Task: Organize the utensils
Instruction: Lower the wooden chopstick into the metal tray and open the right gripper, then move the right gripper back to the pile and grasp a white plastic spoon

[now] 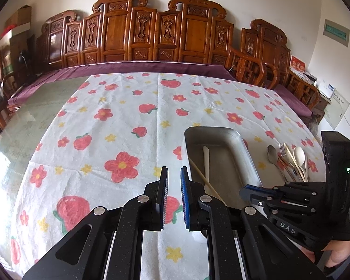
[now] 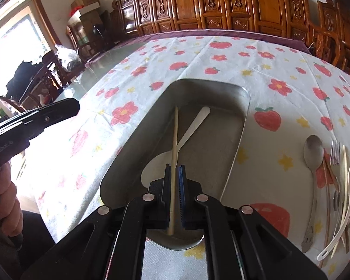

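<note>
A metal tray [image 2: 242, 114] lies on the flowered tablecloth and holds a white spoon [image 2: 193, 126]. My right gripper [image 2: 175, 170] is over the tray's near end with a wooden chopstick [image 2: 175, 135] between its narrowly parted pads; the chopstick slants into the tray across the spoon. The tray [image 1: 247, 154], spoon [image 1: 206, 161] and chopstick [image 1: 198, 172] also show in the left wrist view. My left gripper [image 1: 174, 175] is open and empty above the cloth, left of the tray. A pile of utensils [image 2: 333, 186] lies right of the tray: a metal spoon [image 2: 312, 154], a fork, white spoons and chopsticks.
The tablecloth [image 1: 119, 126] covers most of a glass table, with bare glass at the left. Carved wooden benches [image 1: 151, 32] line the far side and right. The right gripper's body [image 1: 315, 198] shows at the right of the left wrist view.
</note>
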Available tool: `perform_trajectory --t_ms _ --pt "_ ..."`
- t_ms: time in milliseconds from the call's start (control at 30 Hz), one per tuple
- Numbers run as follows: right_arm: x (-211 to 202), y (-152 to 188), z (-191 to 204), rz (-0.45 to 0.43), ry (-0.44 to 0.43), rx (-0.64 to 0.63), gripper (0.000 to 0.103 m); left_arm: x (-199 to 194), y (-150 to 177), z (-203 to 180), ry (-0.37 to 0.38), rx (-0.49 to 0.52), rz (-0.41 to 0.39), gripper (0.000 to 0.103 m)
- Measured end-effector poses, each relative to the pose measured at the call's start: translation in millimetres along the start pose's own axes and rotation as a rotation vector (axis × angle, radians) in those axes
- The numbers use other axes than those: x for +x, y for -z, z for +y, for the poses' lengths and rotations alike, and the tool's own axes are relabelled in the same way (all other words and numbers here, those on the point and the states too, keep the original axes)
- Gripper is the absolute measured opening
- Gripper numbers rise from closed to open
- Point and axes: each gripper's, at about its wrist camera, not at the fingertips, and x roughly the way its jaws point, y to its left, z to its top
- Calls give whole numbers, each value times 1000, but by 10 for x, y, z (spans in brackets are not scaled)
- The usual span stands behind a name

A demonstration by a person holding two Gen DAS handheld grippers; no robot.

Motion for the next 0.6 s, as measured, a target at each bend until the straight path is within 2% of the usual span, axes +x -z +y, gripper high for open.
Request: perform_trajectory --t_ms 267,400,600 --pt "-665 49 -326 -97 101 -36 8 -3 21 -227 47 37 0 12" --pt "-962 163 -666 -126 194 -21 12 11 51 -431 74 63 0 30" --pt "-1268 398 -1271 -125 331 39 29 -11 97 -757 136 105 -17 62"
